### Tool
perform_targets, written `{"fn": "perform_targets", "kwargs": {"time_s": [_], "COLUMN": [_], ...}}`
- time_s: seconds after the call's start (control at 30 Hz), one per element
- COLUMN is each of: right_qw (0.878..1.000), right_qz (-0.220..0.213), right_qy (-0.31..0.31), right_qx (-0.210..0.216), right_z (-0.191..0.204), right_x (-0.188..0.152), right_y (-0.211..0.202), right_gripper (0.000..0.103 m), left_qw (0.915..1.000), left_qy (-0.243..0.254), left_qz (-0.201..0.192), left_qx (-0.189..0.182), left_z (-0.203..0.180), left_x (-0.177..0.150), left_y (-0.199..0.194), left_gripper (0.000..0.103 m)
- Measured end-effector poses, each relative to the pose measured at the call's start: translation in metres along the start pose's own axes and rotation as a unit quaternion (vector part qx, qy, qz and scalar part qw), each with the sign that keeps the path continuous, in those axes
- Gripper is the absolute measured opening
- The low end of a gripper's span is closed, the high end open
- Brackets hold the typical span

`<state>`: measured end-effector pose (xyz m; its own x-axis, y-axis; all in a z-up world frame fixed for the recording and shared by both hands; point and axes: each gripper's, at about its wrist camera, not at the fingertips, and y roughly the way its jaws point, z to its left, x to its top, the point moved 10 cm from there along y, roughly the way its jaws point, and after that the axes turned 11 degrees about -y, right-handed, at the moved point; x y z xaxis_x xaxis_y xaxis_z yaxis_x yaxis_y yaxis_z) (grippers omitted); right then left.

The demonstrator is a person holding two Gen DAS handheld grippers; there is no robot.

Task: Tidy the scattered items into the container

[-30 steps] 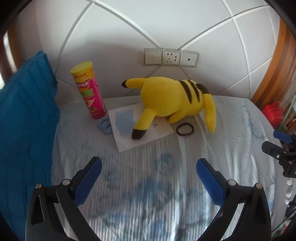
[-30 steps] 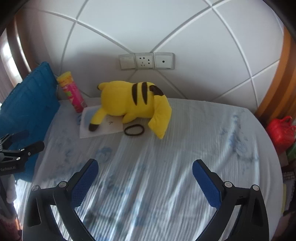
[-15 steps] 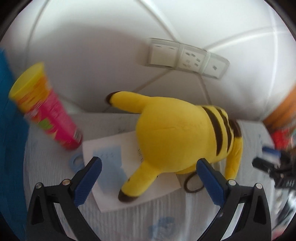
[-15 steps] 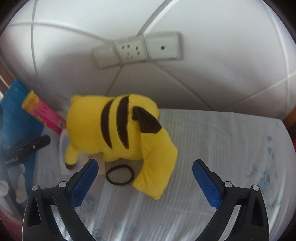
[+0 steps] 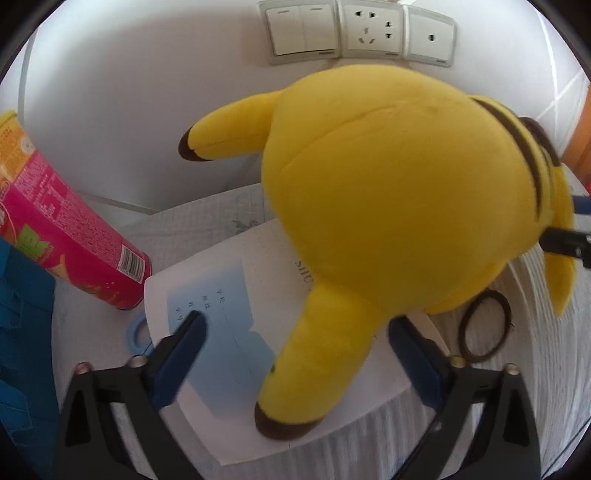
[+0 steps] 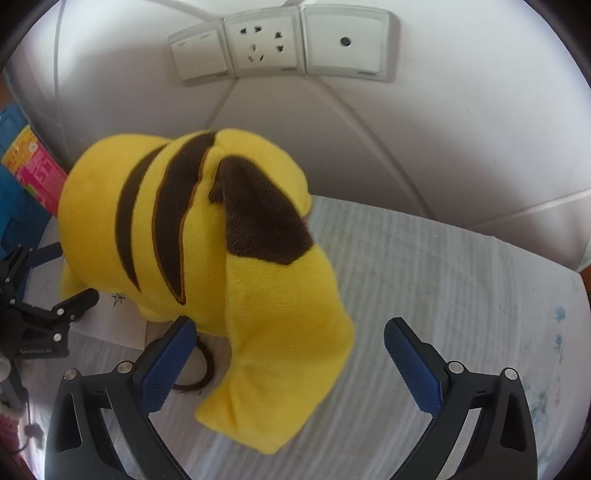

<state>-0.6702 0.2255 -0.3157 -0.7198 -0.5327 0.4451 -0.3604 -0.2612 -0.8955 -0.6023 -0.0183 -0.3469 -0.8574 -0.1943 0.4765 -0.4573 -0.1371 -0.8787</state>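
A yellow plush toy [image 5: 388,192] with brown stripes lies on the striped bedsheet, partly on a white booklet [image 5: 221,280]. My left gripper [image 5: 299,332] hangs over the toy's brown-tipped ear [image 5: 314,362]. Its jaws are closing, with the ear between them and the pads clear of it. My right gripper [image 6: 291,328] stands open astride the toy's tail [image 6: 280,332], not touching it. A black hair tie [image 5: 463,332] lies beside the toy and shows under the tail as well [image 6: 207,369]. A pink crisp tube [image 5: 62,236] stands at the left.
A blue fabric thing [image 5: 22,332] fills the left edge, and a small blue ring [image 5: 133,332] lies by the booklet. The white padded wall with sockets [image 5: 354,33] rises right behind the toy. Bare sheet [image 6: 461,277] stretches to the right.
Both grippers have come down and forward onto the plush toy, which now fills both views. The left jaws have narrowed a little around the ear.
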Motion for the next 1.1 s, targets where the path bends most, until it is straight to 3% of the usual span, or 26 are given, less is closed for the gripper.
{"fn": "perform_targets", "kwargs": {"time_s": [0.03, 0.07, 0.1, 0.17, 0.2, 0.3, 0.33, 0.43, 0.53, 0.7, 0.87, 1.1], "right_qw": [1.000, 1.000, 1.000, 0.999, 0.999, 1.000, 1.000, 1.000, 0.999, 0.998, 0.998, 0.997], "right_qz": [0.004, 0.010, 0.016, 0.014, 0.010, -0.001, -0.003, -0.008, -0.028, -0.062, -0.056, -0.015], "right_qy": [-0.002, -0.003, -0.002, -0.004, -0.006, -0.010, -0.011, -0.002, -0.009, -0.015, -0.020, 0.006], "right_qx": [-0.002, -0.009, -0.019, -0.029, -0.029, -0.008, -0.004, -0.007, -0.037, -0.019, 0.021, 0.077], "right_z": [0.001, 0.000, -0.002, -0.002, -0.001, 0.006, 0.008, 0.006, 0.007, 0.036, 0.095, 0.158], "right_x": [-0.001, -0.002, -0.004, -0.004, -0.003, -0.001, 0.000, -0.001, -0.004, -0.017, -0.069, -0.178], "right_y": [0.002, 0.004, 0.006, 0.005, 0.004, 0.002, 0.002, 0.003, -0.008, -0.050, -0.100, -0.147], "right_gripper": [0.103, 0.103, 0.103, 0.102, 0.095, 0.068, 0.059, 0.049, 0.037, 0.035, 0.035, 0.035], "left_qw": [1.0000, 0.9999, 0.9998, 0.9997, 0.9997, 0.9999, 0.9999, 0.9999, 0.9996, 0.9991, 0.9989, 0.9985], "left_qy": [-0.004, -0.005, -0.004, -0.002, -0.003, -0.007, -0.009, -0.015, -0.016, -0.010, -0.011, 0.000], "left_qz": [0.006, 0.012, 0.017, 0.024, 0.023, 0.013, 0.010, -0.004, -0.024, -0.036, -0.021, 0.037], "left_qx": [0.005, 0.008, 0.010, 0.008, 0.002, -0.009, -0.006, -0.004, -0.005, -0.023, -0.041, -0.040], "left_z": [0.001, 0.001, 0.000, -0.002, -0.004, -0.009, -0.010, -0.013, -0.016, -0.022, -0.015, 0.012], "left_x": [-0.001, -0.002, -0.004, -0.008, -0.009, -0.007, -0.007, -0.004, -0.005, -0.033, -0.103, -0.230], "left_y": [0.003, 0.006, 0.009, 0.013, 0.013, 0.009, 0.007, -0.006, -0.031, -0.081, -0.139, -0.188], "left_gripper": [0.082, 0.066, 0.058, 0.051, 0.039, 0.032, 0.032, 0.027, 0.026, 0.026, 0.026, 0.026]}}
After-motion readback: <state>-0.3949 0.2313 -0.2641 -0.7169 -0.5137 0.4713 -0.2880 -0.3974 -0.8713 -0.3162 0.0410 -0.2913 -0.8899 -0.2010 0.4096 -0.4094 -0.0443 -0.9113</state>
